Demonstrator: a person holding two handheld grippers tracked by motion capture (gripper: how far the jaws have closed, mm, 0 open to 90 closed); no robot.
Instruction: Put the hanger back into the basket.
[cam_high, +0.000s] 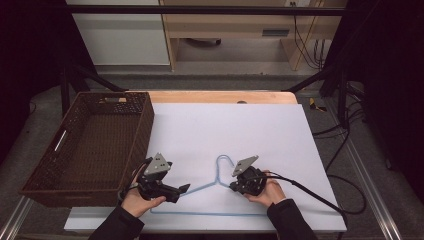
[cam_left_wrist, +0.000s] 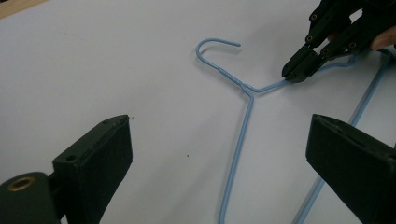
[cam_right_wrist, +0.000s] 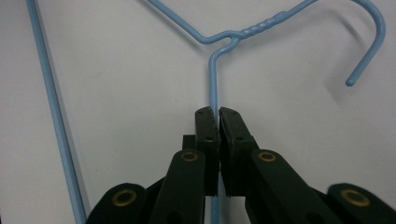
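A light blue wire hanger lies flat on the white sheet, its hook pointing away from the person. My right gripper is shut on the hanger's right shoulder wire, just below the twisted neck. The right gripper view shows the wire pinched between the two pads of that gripper. My left gripper is open at the left shoulder wire, its jaws standing wide. In the left gripper view the wire runs between those spread jaws untouched, with the right gripper clamped farther off.
A dark brown wicker basket, with nothing in it, stands at the left and overlaps the sheet's edge. A strip of wooden tabletop shows behind the sheet. A black cable trails from the right gripper off the right side.
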